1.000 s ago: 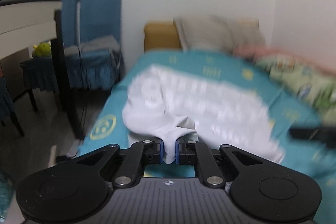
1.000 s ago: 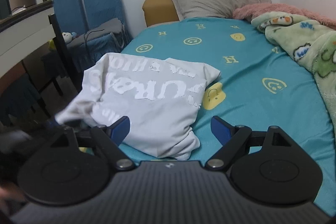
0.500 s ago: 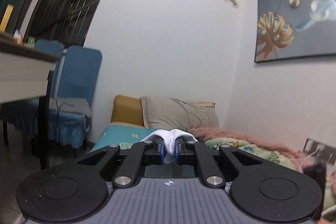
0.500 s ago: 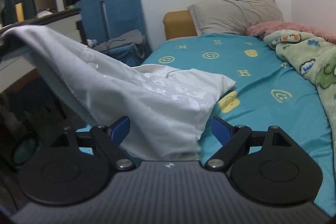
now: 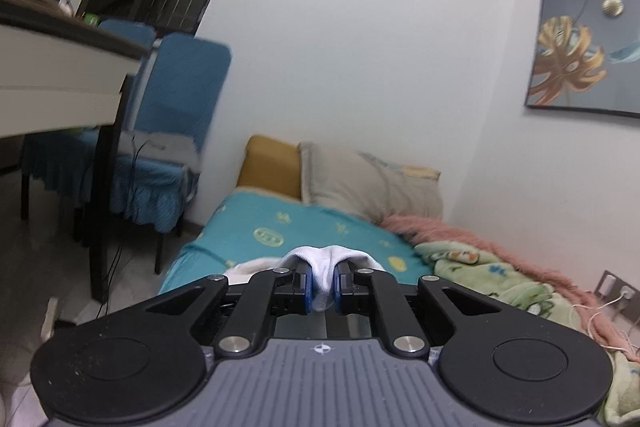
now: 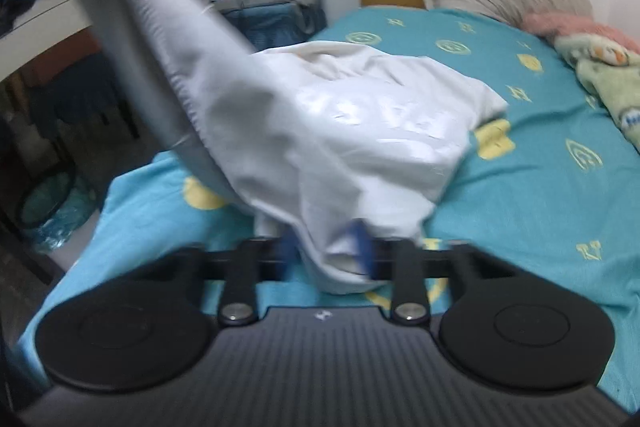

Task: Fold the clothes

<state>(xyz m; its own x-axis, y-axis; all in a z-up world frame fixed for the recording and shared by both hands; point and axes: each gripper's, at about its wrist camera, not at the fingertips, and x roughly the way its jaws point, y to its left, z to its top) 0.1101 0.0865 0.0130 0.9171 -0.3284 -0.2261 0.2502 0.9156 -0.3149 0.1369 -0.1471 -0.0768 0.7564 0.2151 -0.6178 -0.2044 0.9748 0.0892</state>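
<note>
A white T-shirt [image 6: 360, 131] with a shiny print lies half on the teal bed sheet [image 6: 540, 187]. One end of it rises in a long sweep to the upper left of the right wrist view. My left gripper [image 5: 323, 285] is held high and shut on a bunched fold of the white T-shirt [image 5: 324, 267]; the rest of the shirt hangs below, hidden by the gripper body. My right gripper [image 6: 325, 251] is low at the near edge of the bed, its blurred blue pads closed in on a thick bunch of the shirt's lower edge.
A grey pillow [image 5: 360, 179] and a yellow cushion [image 5: 268, 163] lie at the bed's head. A green blanket [image 5: 500, 275] and pink throw run along the right wall. Blue chairs [image 5: 176, 107] and a desk [image 5: 60, 67] stand left; a bin [image 6: 48, 203] sits on the floor.
My left gripper lifted its end of the shirt high off the bed. My right gripper moved in to the shirt's near edge and its jaws narrowed from wide open onto the cloth.
</note>
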